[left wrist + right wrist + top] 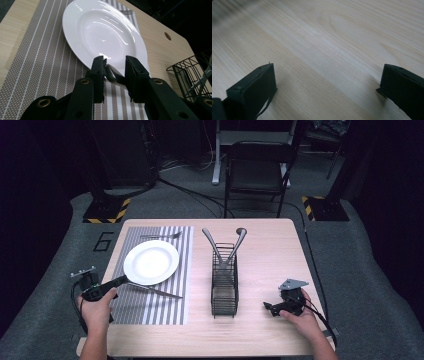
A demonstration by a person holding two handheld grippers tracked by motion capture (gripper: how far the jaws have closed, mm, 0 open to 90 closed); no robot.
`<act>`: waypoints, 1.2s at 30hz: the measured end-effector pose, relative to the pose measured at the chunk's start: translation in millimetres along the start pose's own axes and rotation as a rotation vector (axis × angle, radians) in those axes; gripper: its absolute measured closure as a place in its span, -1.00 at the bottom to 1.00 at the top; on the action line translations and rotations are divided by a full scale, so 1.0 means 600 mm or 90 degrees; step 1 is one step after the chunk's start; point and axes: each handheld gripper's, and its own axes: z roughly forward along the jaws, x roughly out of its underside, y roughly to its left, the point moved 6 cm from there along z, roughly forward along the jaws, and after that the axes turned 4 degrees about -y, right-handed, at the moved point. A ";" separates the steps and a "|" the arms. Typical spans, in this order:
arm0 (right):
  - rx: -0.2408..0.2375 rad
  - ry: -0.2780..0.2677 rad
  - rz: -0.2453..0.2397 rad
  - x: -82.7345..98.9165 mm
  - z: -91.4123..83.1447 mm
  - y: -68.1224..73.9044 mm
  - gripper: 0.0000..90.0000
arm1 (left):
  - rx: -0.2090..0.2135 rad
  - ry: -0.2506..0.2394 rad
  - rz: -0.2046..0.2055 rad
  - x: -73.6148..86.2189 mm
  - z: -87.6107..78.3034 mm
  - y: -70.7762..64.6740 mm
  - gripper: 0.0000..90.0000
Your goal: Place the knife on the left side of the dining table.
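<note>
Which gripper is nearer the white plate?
Left. The left gripper sits at the white plate's near rim; the right gripper rests beyond the wire caddy.

Wire caddy point(224, 285) mid-table point(270, 330) — fork point(161, 236) beyond.

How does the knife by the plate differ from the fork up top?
The knife lies below the plate, slanted, one end between the left gripper jaws; the fork lies beyond the plate, level and untouched. The knife looks longer. Both are metal cutlery on the striped placemat.
</note>
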 end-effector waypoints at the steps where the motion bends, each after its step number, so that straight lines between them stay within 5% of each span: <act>1: 0.000 0.000 0.000 0.000 0.000 0.000 -1.00 | -0.001 -0.002 -0.007 0.001 0.001 0.002 0.54; 25: 0.000 0.001 0.000 0.000 0.000 0.000 -1.00 | -0.034 0.012 -0.067 0.035 0.020 0.057 0.46; 36: 0.000 0.000 0.000 0.000 0.000 0.000 -1.00 | -0.038 0.022 -0.072 0.044 0.026 0.072 0.44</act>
